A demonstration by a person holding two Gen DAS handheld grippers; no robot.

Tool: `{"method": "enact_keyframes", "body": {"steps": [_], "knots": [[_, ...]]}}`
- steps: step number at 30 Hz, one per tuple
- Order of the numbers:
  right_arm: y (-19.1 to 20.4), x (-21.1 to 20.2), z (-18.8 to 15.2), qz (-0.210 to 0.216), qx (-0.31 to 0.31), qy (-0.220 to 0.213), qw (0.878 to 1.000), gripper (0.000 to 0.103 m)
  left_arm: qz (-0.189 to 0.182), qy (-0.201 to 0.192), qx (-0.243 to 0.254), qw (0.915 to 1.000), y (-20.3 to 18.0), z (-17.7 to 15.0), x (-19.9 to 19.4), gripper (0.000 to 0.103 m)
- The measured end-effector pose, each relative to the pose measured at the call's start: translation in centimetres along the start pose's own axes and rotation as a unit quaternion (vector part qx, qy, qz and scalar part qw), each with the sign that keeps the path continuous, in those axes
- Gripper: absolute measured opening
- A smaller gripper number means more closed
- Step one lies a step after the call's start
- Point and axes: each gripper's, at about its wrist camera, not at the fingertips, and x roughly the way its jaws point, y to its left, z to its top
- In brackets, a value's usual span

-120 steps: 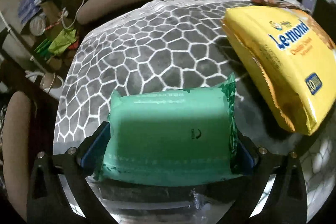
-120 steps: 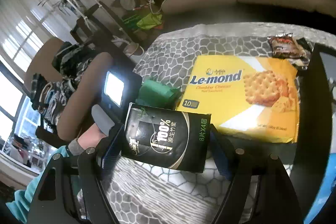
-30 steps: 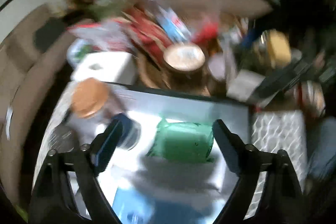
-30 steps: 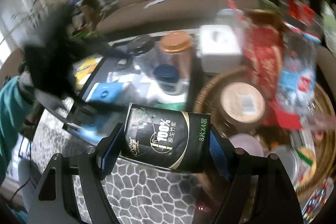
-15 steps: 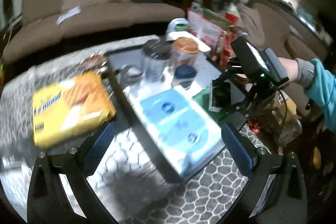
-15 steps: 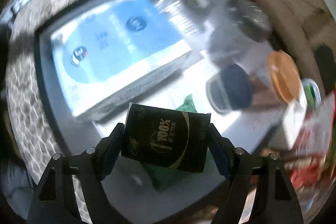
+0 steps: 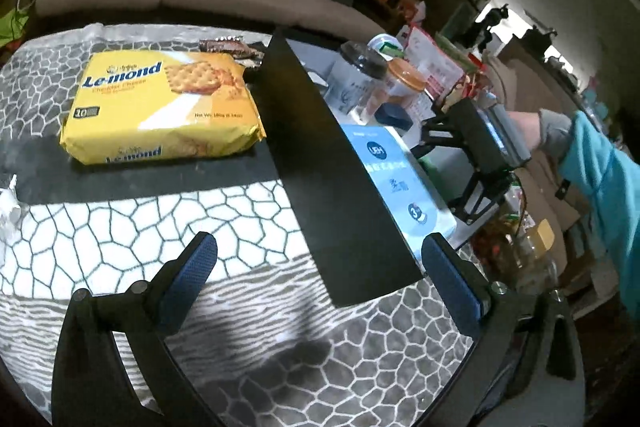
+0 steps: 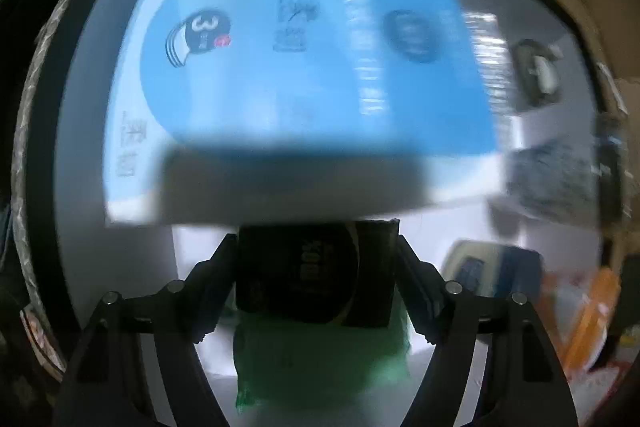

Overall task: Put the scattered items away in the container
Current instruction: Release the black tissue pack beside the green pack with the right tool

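A: Left wrist view first, starting near. What's changed?

B: The left gripper [image 7: 318, 265] has its jaws spread wide with nothing between them. Four seconds ago they pinched the green pack; a second ago it lay loose between them over the container. Now the view looks across the patterned counter [image 7: 120, 227] instead.

A: And relative to the container?

B: Just beyond the jaws is the black wall of the container [image 7: 320, 163]. Inside it, against that wall, lies the blue tissue pack [image 7: 400, 183], its long axis running along the wall. Left of the container, on the counter, sits the yellow cracker pack [image 7: 160, 107], flat, printed face up, long axis pointing toward the container. At the container's far right the person's hand [image 7: 524, 127] holds the right gripper's body over it, a teal sleeve [image 7: 600, 179] behind.

A: Right wrist view?

B: The right gripper [image 8: 316, 275] points straight down into the container, where a second ago it was outside and level. The black tissue box [image 8: 312, 275] sits between its jaws, which are closing; the pads press its short ends, long axis spanning jaw to jaw. Directly under it lies the green pack [image 8: 320, 355], on the container's pale floor. Farther on is the blue tissue pack, blurred.
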Motion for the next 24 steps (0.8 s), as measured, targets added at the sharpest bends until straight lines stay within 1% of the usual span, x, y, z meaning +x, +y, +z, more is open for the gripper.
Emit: {"method": "enact_keyframes", "body": {"steps": [1,4,6,8,10,11,13,15,17,18,19,21,23,24], "knots": [[0.4,0.5,0.1,0.006,-0.011,0.001,1.000,0.076,-0.003,-0.001,-0.002,1.0000,0.0,-0.1,-0.1,0.102],[1.5,2.5,0.5,0.015,-0.041,0.027,0.999,0.075,-0.007,0.001,-0.002,1.0000,-0.1,-0.2,0.2,0.102],[1.6,3.2,0.7,0.015,-0.026,0.053,0.998,0.076,0.001,0.009,0.006,0.9999,-0.3,-0.2,0.5,0.102],[1.6,2.5,0.4,0.015,-0.011,0.053,0.998,0.081,0.005,0.013,0.011,0.9998,-0.5,-0.2,0.6,0.102],[1.5,1.2,-0.4,-0.008,0.009,0.054,0.998,0.083,0.010,0.015,0.009,0.9998,-0.4,-0.3,0.3,0.102],[1.4,0.5,-0.9,-0.014,0.021,0.051,0.998,0.083,0.012,0.015,0.008,0.9998,-0.3,-0.3,0.2,0.102],[1.4,-1.7,-2.0,-0.037,0.051,0.030,0.998,0.083,0.022,0.011,0.005,0.9997,-0.3,-0.2,-0.4,0.102],[1.5,-4.1,-3.2,-0.062,0.097,-0.006,0.993,0.084,0.030,0.003,0.007,0.9995,-0.7,-0.2,-0.8,0.102],[2.1,-6.2,-4.4,-0.063,0.134,-0.049,0.988,0.086,0.040,0.001,0.013,0.9991,-1.6,0.0,-1.0,0.102],[2.6,-6.7,-4.7,-0.077,0.139,-0.059,0.986,0.086,0.051,0.001,0.022,0.9985,-2.6,0.2,-0.9,0.102],[3.1,-7.0,-4.7,-0.103,0.138,-0.060,0.983,0.086,0.057,-0.001,0.031,0.9979,-3.3,0.3,-0.9,0.102],[3.1,-7.3,-4.6,-0.159,0.149,-0.046,0.975,0.086,0.073,-0.003,0.049,0.9961,-5.1,0.7,-0.6,0.103],[4.2,-7.1,-5.1,-0.207,0.186,-0.032,0.960,0.086,0.092,0.003,0.056,0.9942,-7.2,1.3,0.5,0.103],[3.7,-7.1,-4.3,-0.220,0.204,-0.036,0.953,0.086,0.095,0.005,0.057,0.9938,-8.0,1.6,1.0,0.102]]}}
